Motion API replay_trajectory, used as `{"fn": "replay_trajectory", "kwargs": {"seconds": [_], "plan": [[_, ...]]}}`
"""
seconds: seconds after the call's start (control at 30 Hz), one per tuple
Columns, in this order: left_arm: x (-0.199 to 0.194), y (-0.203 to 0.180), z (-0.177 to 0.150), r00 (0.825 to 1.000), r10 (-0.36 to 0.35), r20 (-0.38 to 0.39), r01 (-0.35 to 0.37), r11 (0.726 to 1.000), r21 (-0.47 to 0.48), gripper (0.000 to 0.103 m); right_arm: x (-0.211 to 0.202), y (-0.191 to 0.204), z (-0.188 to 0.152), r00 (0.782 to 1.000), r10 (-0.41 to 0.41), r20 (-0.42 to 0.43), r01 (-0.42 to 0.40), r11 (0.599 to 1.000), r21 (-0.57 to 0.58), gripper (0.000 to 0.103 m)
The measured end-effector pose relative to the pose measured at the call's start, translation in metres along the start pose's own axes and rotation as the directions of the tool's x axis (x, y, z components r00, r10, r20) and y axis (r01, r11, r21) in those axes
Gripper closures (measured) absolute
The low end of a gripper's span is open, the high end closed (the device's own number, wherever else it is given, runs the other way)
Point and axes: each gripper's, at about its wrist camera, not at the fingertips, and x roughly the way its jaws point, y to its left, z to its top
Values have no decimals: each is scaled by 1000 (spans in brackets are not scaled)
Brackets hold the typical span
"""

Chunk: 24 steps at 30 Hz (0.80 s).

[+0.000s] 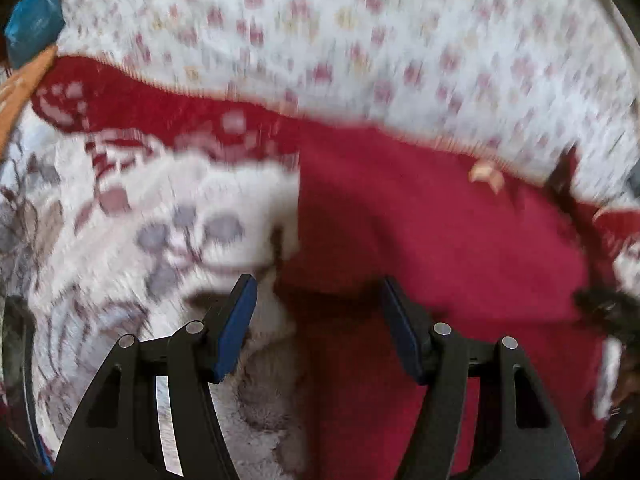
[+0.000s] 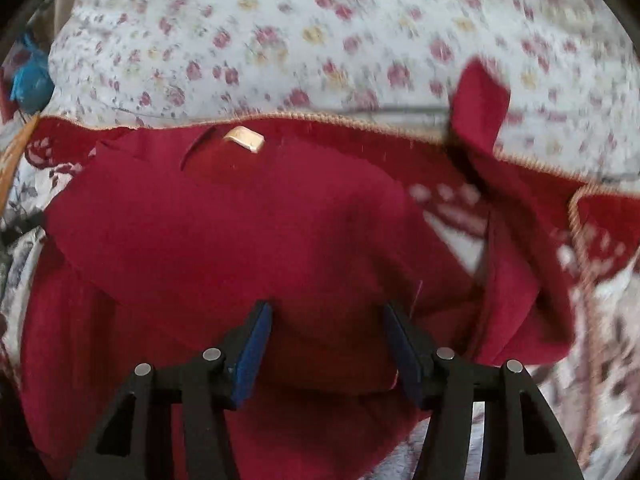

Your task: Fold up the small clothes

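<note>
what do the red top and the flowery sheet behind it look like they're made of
Red top: looks like soft matte knit, probably cotton jersey; it drapes in limp folds with no shine, and a sewn label sits at the neck. Flowery sheet: thin, smooth printed woven cloth, likely cotton; motion blur hides the weave.

Soft daylight, heavy motion blur — both wrist views smeared.

In the left wrist view the floral bedspread [image 1: 360, 40] and red garment [image 1: 440, 240] streak badly; the right wrist view is sharper at the middle, where the cream label [image 2: 244, 139] reads fairly clearly, and blurs toward the right edge. Fisheye bending curves the blanket's trim — dark vignette fills the corners. Gentle shadows lie beneath the fingers [image 2: 256, 344]; no glare.
</note>
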Motion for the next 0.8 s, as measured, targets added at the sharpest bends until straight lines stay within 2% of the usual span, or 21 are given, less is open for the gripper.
{"fn": "replay_trajectory", "kwargs": {"seconds": [0.07,0.13,0.2,0.33,0.4,0.43,0.47,0.53,0.6,0.7,0.8], "plan": [[-6,0,-3,998,15,54,-14,1000,-6,33,-7,0,1,1000,0,8,0,1000,10,46],[-8,-1,-4,999,24,32,-24,1000,3,33,-17,2,3,1000,12,17,-12,1000,11,46],[-15,0,-5,999,20,49,-20,1000,-3,33,-26,-2,5,999,26,22,-26,1000,11,46],[-25,3,-2,996,18,89,-16,1000,-18,33,-48,-28,27,993,-82,79,81,997,17,46],[-28,7,0,995,-2,102,7,999,-45,33,-61,-53,42,988,-114,104,107,992,69,40],[-27,9,2,994,-13,104,19,998,-57,33,-65,-69,50,986,-123,111,111,988,109,33],[-27,11,3,994,-23,104,30,997,-67,33,-65,-84,57,985,-131,114,114,983,145,32],[-25,12,5,995,-42,91,49,996,-80,33,-59,-103,71,984,-143,108,122,976,182,32],[-22,11,6,995,-51,81,57,995,-84,33,-46,-113,84,987,-119,106,97,977,190,32],[-20,10,7,996,-52,76,57,996,-73,33,-18,-107,100,993,-86,77,73,985,156,32],[-18,10,7,996,-52,72,57,996,-69,33,16,-98,115,986,-160,42,154,982,106,32]]}}
